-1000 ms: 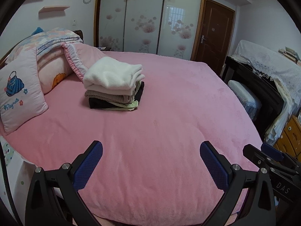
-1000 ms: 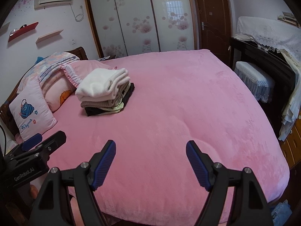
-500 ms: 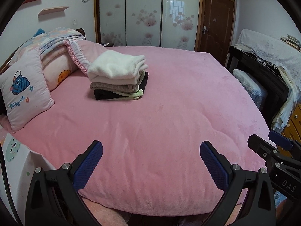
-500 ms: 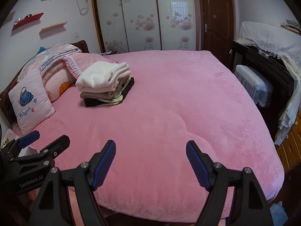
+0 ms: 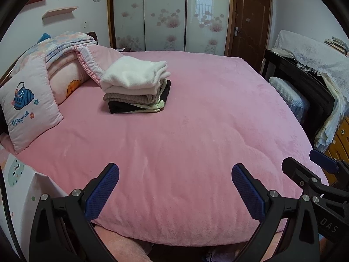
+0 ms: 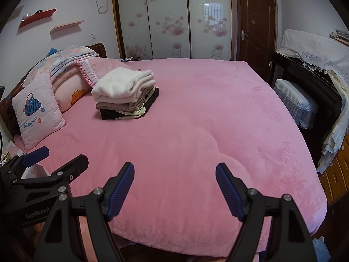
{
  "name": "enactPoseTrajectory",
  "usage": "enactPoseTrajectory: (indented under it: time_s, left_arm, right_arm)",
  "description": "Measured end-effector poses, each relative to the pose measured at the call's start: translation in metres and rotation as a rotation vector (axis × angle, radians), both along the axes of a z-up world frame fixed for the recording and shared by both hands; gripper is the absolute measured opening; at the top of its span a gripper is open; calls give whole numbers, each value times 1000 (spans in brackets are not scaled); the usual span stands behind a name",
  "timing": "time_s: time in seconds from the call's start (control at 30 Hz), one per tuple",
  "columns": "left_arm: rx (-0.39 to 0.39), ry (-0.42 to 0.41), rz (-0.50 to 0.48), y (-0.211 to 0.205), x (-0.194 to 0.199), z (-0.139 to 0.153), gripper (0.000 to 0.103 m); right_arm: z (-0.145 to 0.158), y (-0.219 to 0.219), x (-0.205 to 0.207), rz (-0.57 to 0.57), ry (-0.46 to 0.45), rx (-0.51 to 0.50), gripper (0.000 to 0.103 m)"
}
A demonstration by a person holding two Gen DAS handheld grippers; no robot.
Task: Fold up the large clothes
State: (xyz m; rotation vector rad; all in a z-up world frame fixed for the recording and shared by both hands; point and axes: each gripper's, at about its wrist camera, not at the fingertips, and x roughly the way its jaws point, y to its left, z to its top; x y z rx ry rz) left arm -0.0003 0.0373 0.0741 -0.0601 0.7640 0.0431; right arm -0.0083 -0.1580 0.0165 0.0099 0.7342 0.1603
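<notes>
Neat stack of folded clothes (image 5: 136,88), fluffy white on top, then tan, black and pale yellow, resting on the soft pink bed cover (image 5: 185,135) near the pillows. Down at the foot of the bed, black left gripper with blue pads (image 5: 175,187) tipped downward, jaws wide, holding nothing. Beside it, matching right gripper (image 6: 174,187), tipped down too, wide and empty, marked "DAS". "Playmate" stitched on the square pink cushion with a blue bag picture (image 5: 27,111).
</notes>
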Motion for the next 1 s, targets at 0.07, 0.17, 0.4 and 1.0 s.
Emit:
enactPoseTrajectory:
  time_s: [0.07,0.17,0.4,1.0]
  left_arm:
    - [3,5,-1,-1,0,0,102]
    - [11,5,-2,-1,0,1,102]
    - [15,3,-1,-4,-3,1,102]
    - [-2,16,10,-4,-5,0,102]
  right_arm:
    - [0,1,-1,-4,-1,-2,77]
    - [1,1,-3,-6,0,-2,77]
    - [1,0,-7,-15,-8,3,77]
    - [2,1,-10,-19,-19,0,77]
